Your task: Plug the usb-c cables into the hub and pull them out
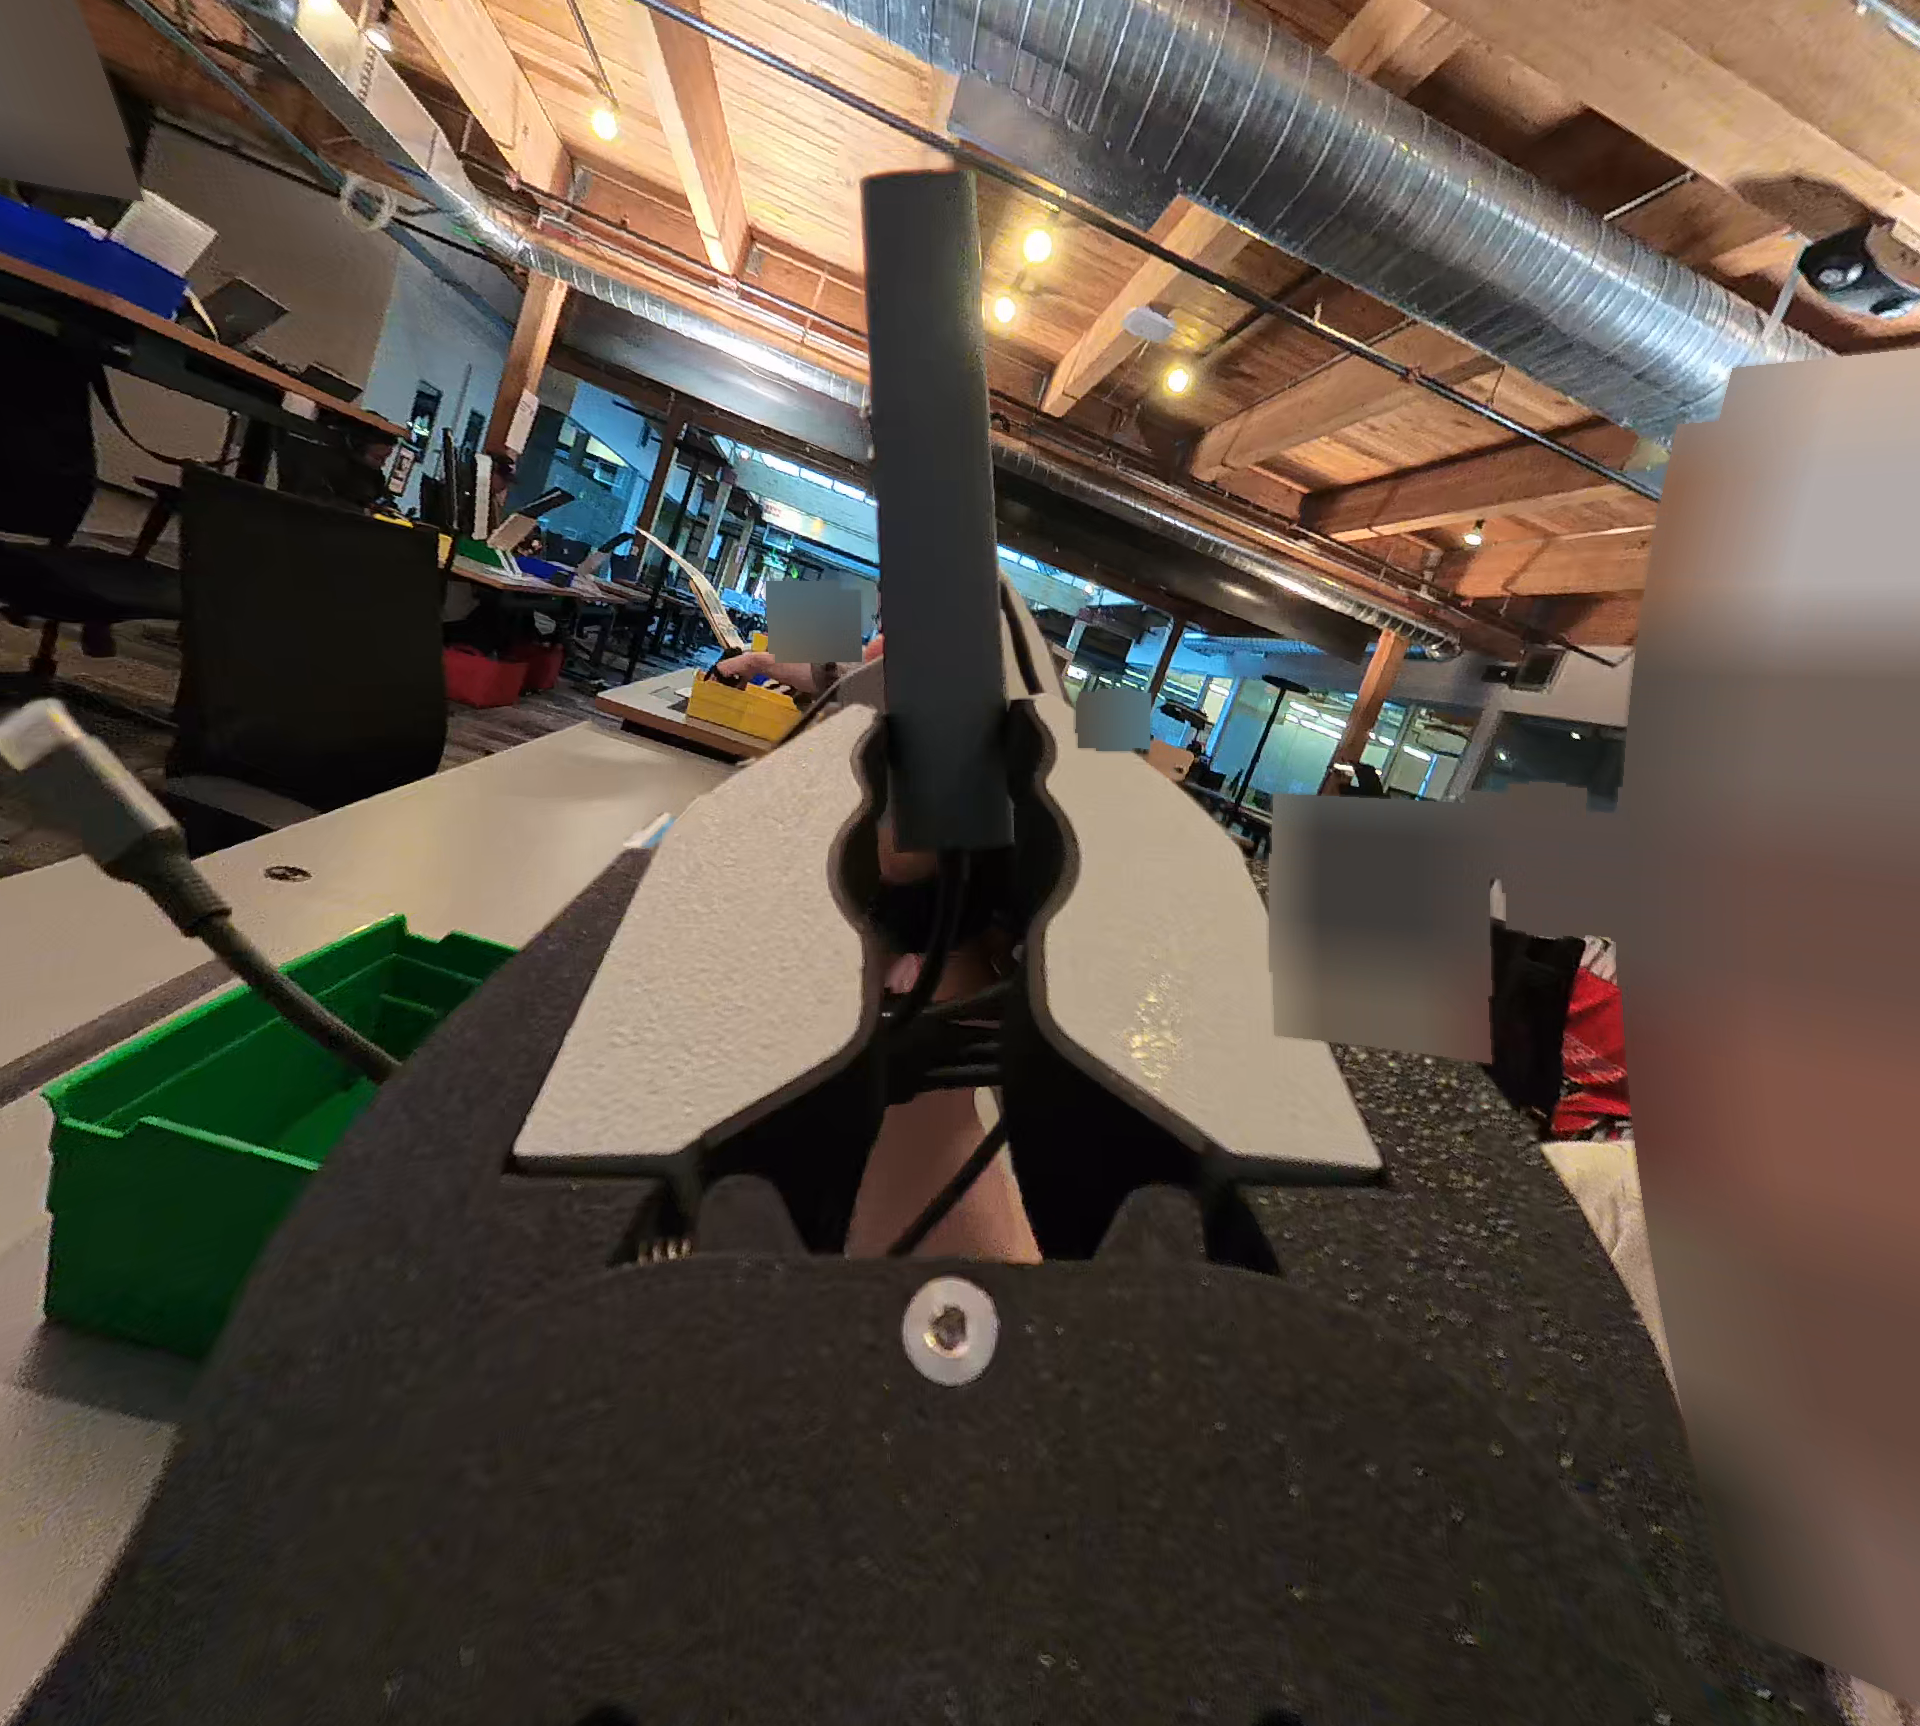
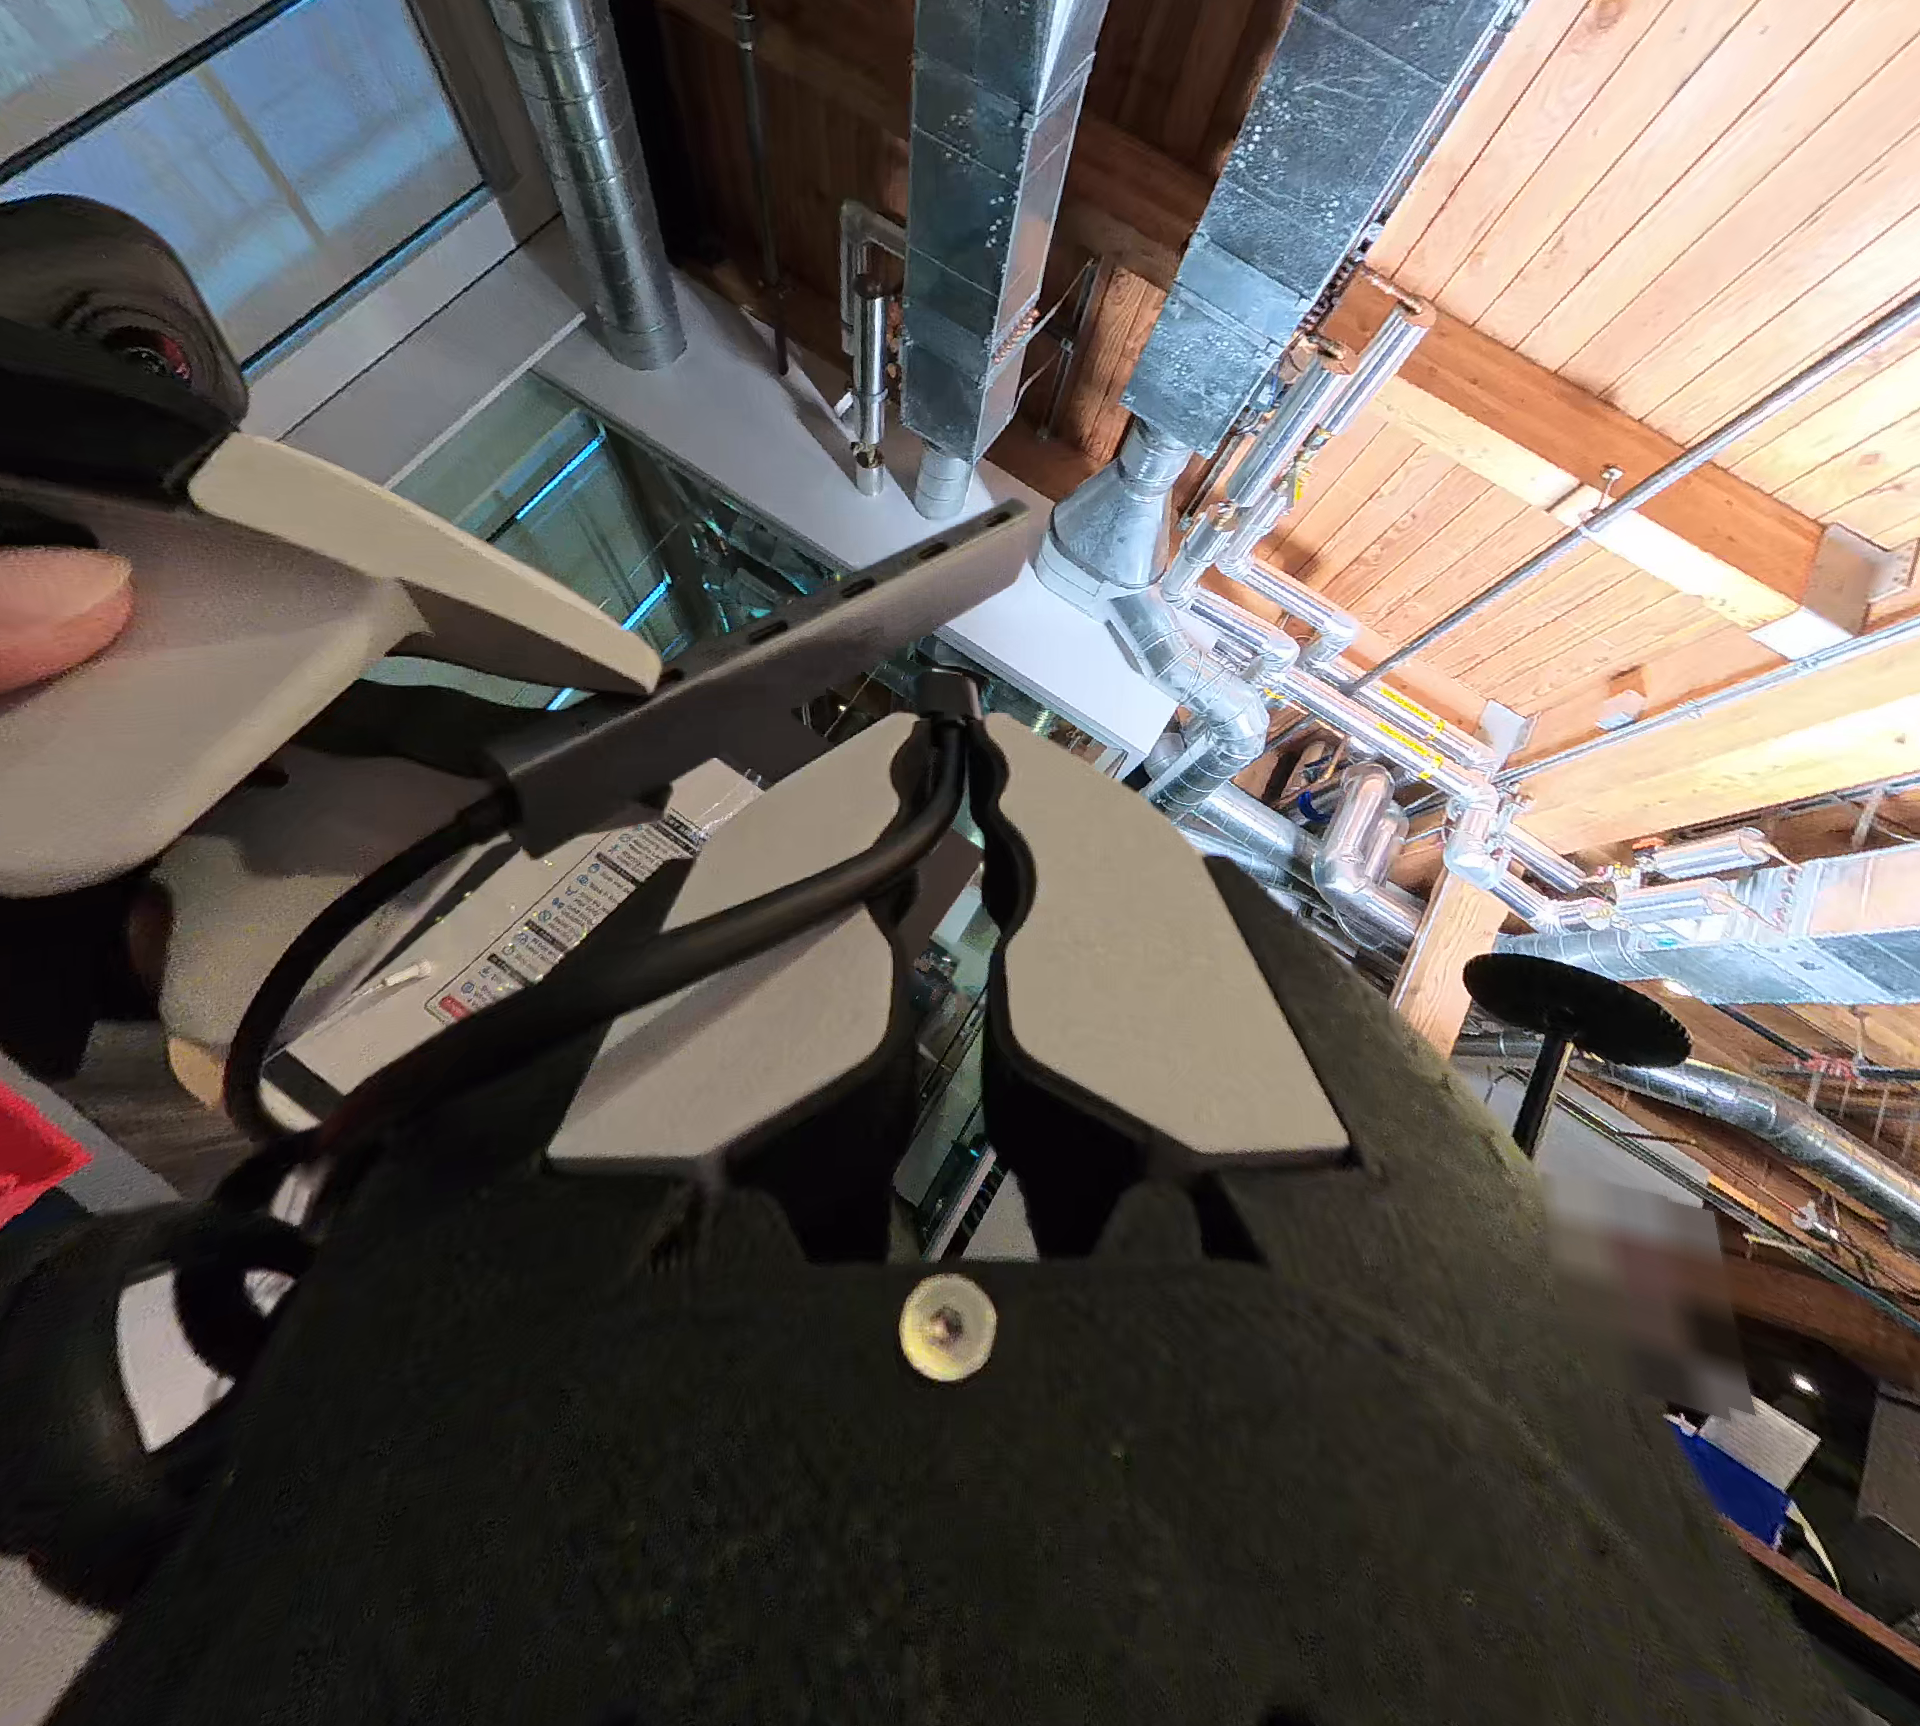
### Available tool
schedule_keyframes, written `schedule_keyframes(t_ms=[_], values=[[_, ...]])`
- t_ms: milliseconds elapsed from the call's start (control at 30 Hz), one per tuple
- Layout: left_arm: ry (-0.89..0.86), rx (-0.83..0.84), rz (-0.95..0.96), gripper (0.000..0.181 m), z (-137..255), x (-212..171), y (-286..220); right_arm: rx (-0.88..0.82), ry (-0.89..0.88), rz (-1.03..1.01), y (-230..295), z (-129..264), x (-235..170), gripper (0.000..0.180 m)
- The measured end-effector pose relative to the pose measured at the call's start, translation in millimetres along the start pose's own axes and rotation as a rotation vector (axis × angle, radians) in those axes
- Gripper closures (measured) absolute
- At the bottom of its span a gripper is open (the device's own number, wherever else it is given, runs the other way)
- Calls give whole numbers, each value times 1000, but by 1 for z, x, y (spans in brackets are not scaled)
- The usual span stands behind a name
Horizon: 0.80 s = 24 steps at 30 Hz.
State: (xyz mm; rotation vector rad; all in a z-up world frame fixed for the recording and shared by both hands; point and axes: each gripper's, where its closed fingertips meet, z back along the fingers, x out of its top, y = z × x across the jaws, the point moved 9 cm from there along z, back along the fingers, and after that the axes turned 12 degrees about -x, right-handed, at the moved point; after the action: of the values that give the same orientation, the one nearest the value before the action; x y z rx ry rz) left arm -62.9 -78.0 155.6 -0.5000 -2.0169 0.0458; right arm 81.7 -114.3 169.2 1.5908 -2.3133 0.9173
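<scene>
— Hub placement first: where does it sit?

— The left gripper pinches the dark slab near its lower end, both grey fingers pressed against its sides, and the slab stands upright past the tips toward the wooden ceiling. Its own short cord hangs down between the fingers.

— And from the right wrist view?

— There the same hub crosses the frame at a slant, its row of ports along the upper edge, held by the left gripper coming in from the left.

— What does the right gripper hold?

— The right gripper clamps a black usb-c cable just behind its plug. The plug tip sits just under the hub's lower edge; whether they touch cannot be told.

— Anything else nearby?

— In the left wrist view, a second cable end with a grey plug rises at the left, above a green bin on the pale table.
</scene>
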Motion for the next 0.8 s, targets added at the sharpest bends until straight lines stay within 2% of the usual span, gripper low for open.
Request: schedule_keyframes(t_ms=[233, 300, 600, 800], values=[[28, -37, 37, 155, -1, -8, 1, -102, -74, 63, 14, 7, 1, 173], [28, -46, 40, 159, -2, -11, 1, -128, -67, 96, 19, 8, 2, 173], [38, -54, 52, 159, -2, -13, -1, -143, -70, 63, 25, 11, 0, 173], [116, -24, 20, 158, -1, -10, -5, -115, -110, 126, 27, 12, 2, 173]])
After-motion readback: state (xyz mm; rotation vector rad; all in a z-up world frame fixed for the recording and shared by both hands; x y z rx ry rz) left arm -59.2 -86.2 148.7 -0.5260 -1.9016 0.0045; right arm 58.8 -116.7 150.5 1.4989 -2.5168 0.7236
